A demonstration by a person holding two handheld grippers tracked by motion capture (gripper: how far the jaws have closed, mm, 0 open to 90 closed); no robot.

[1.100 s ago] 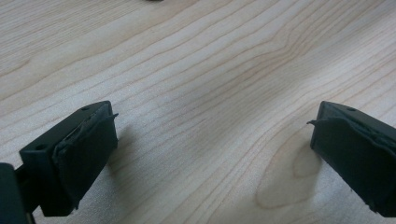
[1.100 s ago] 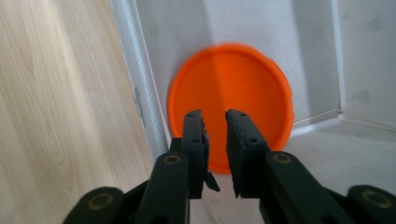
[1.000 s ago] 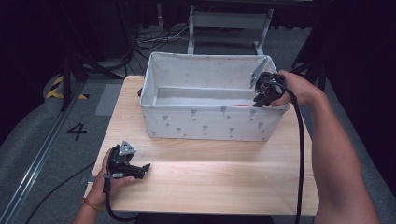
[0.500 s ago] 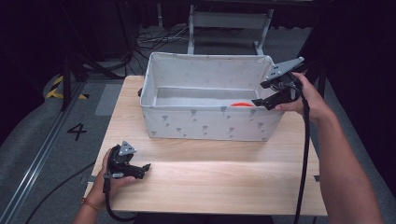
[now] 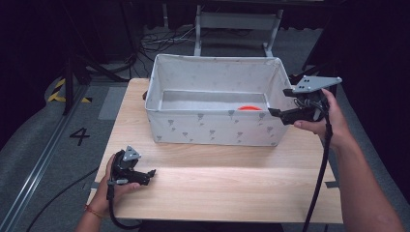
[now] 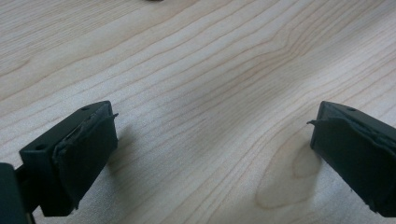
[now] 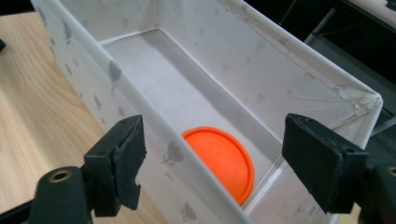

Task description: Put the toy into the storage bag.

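Note:
A white fabric box (image 5: 208,128) with a grey print stands on the wooden table (image 5: 217,188). An orange disc (image 5: 249,108) lies flat on its floor at the right end, close below in the right gripper view (image 7: 219,161). My right gripper (image 5: 278,101) hovers just outside the box's right front corner and points left. Its jaws have just been opening and stand open (image 7: 215,130) with nothing between them. My left gripper (image 5: 149,175) rests low over the table's front left, open over bare wood (image 6: 210,135).
The box's near wall (image 7: 116,70) runs between my right gripper's jaws and the disc. Behind the table stand a metal frame (image 5: 237,21) and loose cables (image 5: 159,41). On the grey floor at left are a painted 4 (image 5: 80,136) and striped tape (image 5: 58,92).
My right gripper has drawn back out of the box toward the right and slightly up, and its jaws have opened. The orange disc now lies loose in the box. The left hand stayed put.

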